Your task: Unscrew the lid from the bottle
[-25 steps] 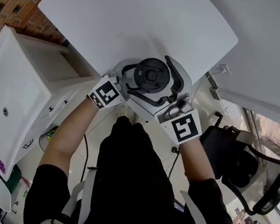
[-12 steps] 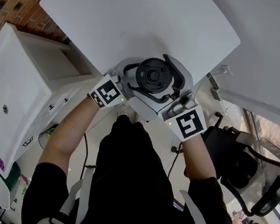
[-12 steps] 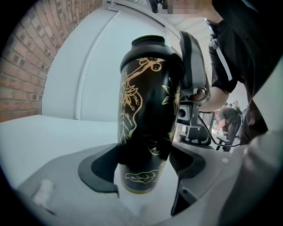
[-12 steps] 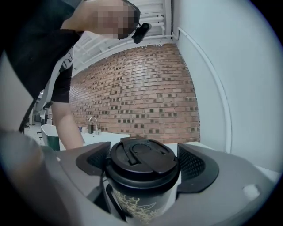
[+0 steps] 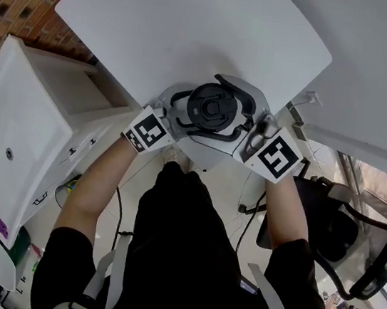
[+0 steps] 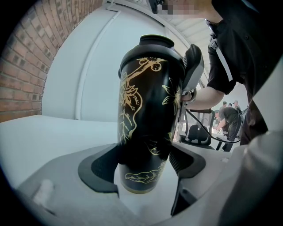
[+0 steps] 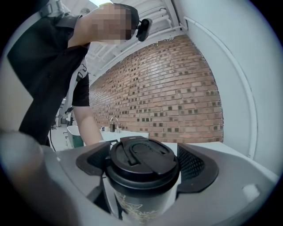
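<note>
Works at the 6 o'clock edge of the worktop (image 5: 183, 33), bare room toward 12 o'clock, clamping the bottle (image 6: 148, 110) in the left hand-held gripper (image 6: 143, 167) and the lid (image 7: 141, 154) in the right hand-held gripper (image 7: 145, 165).

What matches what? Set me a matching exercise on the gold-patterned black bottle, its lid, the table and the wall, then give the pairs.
1. gold-patterned black bottle
2. round black lid
3. white curved-edged table
4. red brick wall

A. beyond the table
B. on the bottle's top, gripped by the right gripper
C. spreads out ahead of the bottle
D. gripped low down by the left gripper

Pairs: 1-D, 2-B, 3-C, 4-A
</note>
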A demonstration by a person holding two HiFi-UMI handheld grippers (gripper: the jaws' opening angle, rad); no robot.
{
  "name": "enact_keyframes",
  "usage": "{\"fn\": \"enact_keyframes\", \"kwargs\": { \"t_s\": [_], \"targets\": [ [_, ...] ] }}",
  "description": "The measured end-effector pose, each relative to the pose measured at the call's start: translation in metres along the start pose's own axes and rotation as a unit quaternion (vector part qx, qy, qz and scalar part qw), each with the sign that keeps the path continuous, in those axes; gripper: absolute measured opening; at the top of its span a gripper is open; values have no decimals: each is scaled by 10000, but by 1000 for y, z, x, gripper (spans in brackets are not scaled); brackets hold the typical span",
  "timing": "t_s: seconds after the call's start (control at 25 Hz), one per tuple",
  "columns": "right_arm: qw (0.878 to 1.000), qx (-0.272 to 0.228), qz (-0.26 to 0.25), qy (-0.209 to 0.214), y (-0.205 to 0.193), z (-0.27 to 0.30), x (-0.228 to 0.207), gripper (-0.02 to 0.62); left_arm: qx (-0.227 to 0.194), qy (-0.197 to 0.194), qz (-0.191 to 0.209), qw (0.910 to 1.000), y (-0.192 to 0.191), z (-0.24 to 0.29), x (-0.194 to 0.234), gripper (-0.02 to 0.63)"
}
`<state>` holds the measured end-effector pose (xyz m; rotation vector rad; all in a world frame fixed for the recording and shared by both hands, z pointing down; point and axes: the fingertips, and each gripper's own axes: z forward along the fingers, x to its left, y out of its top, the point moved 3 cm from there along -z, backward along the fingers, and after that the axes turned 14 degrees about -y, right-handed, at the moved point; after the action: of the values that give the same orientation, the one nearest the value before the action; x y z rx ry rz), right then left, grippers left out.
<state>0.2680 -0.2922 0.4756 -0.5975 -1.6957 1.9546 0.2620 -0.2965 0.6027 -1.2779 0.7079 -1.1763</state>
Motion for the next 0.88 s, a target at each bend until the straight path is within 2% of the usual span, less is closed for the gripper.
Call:
{"fn": "enact_keyframes", "kwargs": {
  "t_s": [0.16, 0.4, 0.64, 0.88],
  "targets": [
    [10000, -51, -11, -72, 1, 0, 0, 465, 5, -4, 0, 10000, -1, 0, 0, 368],
    [9981, -411, 276, -380, 24, -7, -7, 465, -14, 17, 1, 10000, 1, 0, 0, 371],
    [9954, -488, 455, -683, 32, -44, -18, 465, 111, 17, -39, 9999, 5, 7, -6, 374],
    [9939, -430, 527, -872, 25, -54, -22, 465, 198, 339, -105, 9992, 1, -4, -1, 382]
  ]
}}
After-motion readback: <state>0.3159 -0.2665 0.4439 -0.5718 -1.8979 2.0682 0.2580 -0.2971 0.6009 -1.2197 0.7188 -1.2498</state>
